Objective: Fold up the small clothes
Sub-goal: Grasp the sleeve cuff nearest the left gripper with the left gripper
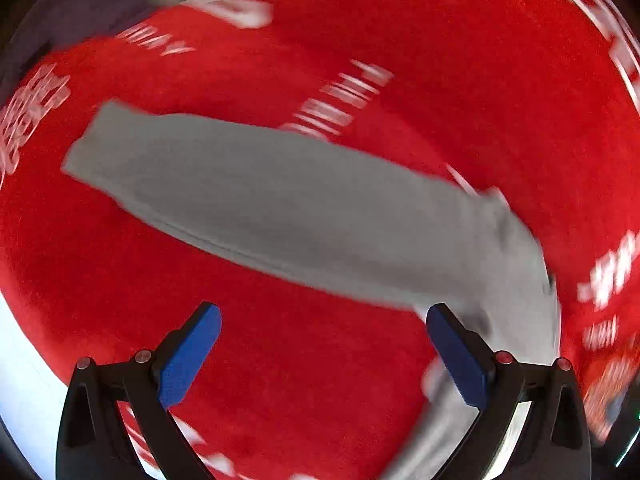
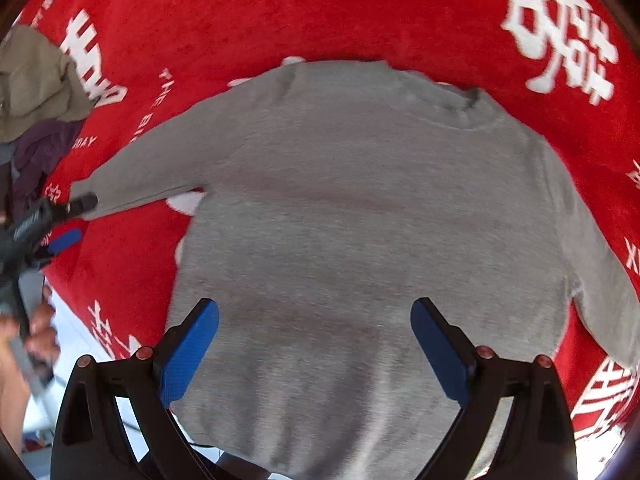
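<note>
The grey sweater (image 2: 360,220) lies flat on the red cloth (image 2: 280,12), both the left gripper (image 1: 322,344) and right gripper (image 2: 314,344) are open and empty, so a shallow pinch could drag the sleeve (image 1: 260,200) crooked.

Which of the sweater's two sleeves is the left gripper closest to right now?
The sleeve stretched out toward the clothes pile; the left gripper hovers open at its cuff. The other sleeve lies far across the grey sweater.

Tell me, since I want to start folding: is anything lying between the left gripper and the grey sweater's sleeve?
Nothing visible. The open left gripper hangs over bare red cloth, with the sleeve just ahead, uncovered.
</note>
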A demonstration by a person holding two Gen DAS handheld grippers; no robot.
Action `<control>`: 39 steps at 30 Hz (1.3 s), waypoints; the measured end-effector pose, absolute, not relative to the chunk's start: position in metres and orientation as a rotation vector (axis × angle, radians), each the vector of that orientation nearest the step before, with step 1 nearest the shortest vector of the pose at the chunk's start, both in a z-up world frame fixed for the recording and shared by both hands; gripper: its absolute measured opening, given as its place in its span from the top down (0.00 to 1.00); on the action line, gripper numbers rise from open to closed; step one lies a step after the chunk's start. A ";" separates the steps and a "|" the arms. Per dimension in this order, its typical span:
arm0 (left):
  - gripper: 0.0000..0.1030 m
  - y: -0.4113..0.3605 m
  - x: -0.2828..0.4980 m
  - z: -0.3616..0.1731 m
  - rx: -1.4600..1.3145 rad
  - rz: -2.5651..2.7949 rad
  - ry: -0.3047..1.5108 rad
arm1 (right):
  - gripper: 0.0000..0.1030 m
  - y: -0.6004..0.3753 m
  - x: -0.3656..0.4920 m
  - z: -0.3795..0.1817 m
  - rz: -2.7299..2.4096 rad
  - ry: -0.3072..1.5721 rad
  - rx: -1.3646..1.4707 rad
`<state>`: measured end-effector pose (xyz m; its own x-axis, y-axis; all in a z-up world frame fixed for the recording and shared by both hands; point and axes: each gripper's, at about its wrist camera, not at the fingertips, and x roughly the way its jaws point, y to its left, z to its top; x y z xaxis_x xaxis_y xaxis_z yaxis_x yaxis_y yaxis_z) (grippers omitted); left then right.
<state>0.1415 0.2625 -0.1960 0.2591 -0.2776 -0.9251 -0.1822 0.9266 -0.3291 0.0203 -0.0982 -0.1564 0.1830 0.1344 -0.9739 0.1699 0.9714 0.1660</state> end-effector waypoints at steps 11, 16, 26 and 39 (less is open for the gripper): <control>0.00 0.372 0.167 -0.257 -0.798 0.056 1.213 | 0.05 -0.040 0.044 -0.174 0.092 1.431 0.212; 0.21 0.371 0.178 -0.256 -0.768 0.069 1.207 | 0.05 -0.023 0.052 -0.175 0.126 1.433 0.189; 0.90 0.347 0.180 -0.220 -0.578 0.018 1.149 | 0.22 -0.009 0.051 -0.171 0.211 1.421 0.209; 0.90 0.115 0.167 -0.103 -0.258 -0.488 0.986 | 0.23 -0.080 0.017 -0.145 0.107 1.322 0.336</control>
